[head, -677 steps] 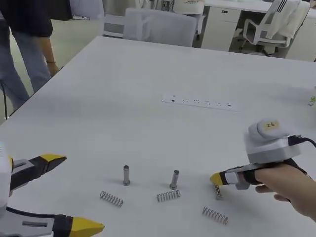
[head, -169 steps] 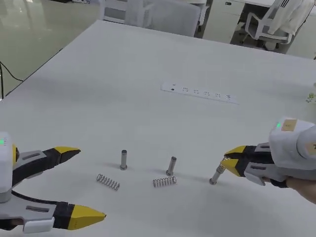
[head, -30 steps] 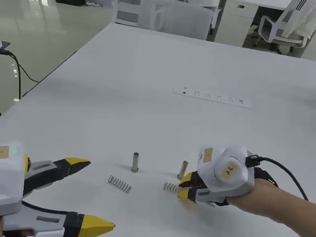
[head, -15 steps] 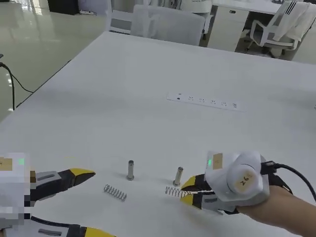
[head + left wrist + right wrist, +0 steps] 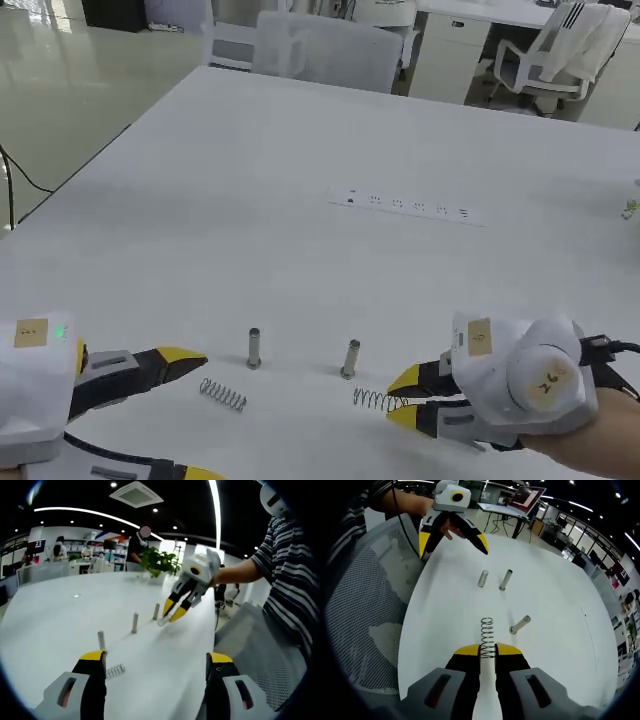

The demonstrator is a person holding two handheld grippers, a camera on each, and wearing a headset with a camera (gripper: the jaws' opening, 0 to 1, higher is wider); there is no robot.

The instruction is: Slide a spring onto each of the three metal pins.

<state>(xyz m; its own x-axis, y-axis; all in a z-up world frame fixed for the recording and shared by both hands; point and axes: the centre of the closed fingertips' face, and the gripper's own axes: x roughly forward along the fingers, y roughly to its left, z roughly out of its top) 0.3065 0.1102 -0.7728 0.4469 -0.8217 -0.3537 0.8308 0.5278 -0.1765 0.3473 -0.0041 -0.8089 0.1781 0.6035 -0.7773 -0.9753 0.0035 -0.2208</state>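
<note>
"What do the two tools look like?"

"The left gripper (image 5: 195, 415) and right gripper (image 5: 403, 397) share white rounded housings (image 5: 530, 385), black jaws tipped yellow, and a tan sticker (image 5: 478, 338) each. A black cable (image 5: 612, 346) leaves the right one."

"Clothing?"

"A black-and-white striped short sleeve (image 5: 280, 555)."

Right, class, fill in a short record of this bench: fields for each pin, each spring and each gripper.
left pin: upright, bare
middle pin: upright, bare
third pin: upright beside the right gripper; cannot tell if a spring is on it
loose spring: lying on the table beside the left pin
held spring: clamped in the right gripper, not yet on the middle pin
right gripper: shut on held spring
left gripper: open, empty
</note>
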